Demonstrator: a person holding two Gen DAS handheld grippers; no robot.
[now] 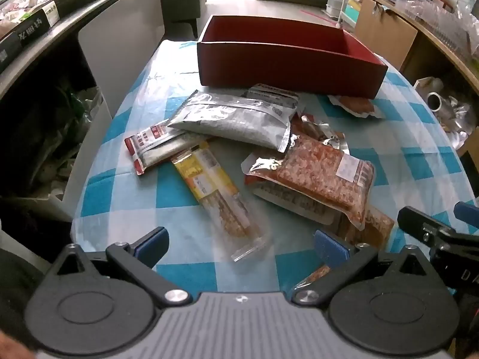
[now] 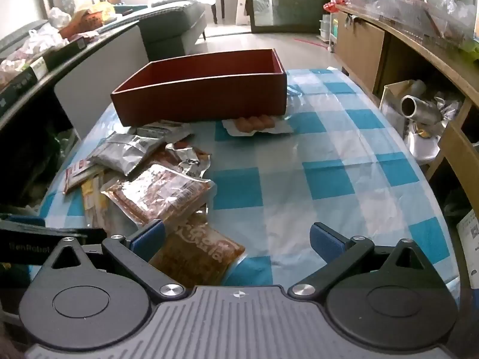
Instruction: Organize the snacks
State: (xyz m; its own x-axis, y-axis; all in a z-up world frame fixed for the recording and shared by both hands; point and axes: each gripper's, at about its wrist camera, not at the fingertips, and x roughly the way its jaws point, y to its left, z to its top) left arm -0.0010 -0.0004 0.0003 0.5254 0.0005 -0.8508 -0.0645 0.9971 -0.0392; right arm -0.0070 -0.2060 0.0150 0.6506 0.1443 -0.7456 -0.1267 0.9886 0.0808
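1. Left wrist view: left gripper (image 1: 241, 243) tilted down over the checked table (image 1: 125, 197), fingers wide apart, nothing between them but a clear-ended yellow snack bar (image 1: 215, 193) lying below, probably the easiest first pick since on top and free.
2. Same view: snacks heaped together in front of the red box (image 1: 287, 65); silver pouch (image 1: 236, 118) resting on a red-edged packet (image 1: 149, 146), orange vacuum pack (image 1: 317, 176) overlapping others. Box open and seemingly empty, placed just behind the heap, likely as the collecting place.
3. Same view: small tray of sausages (image 1: 357, 106) just beside the box corner, apart from the heap.
4. Right wrist view: right gripper (image 2: 238, 239) also spread wide and empty, aimed down at the bare cloth, with a brown pack (image 2: 197, 254) under its left finger.
5. Same view: box (image 2: 203, 95) beyond, sausage tray (image 2: 254, 124) touching or nearly touching its front wall; cannot tell which. Sorting apparently not yet begun.
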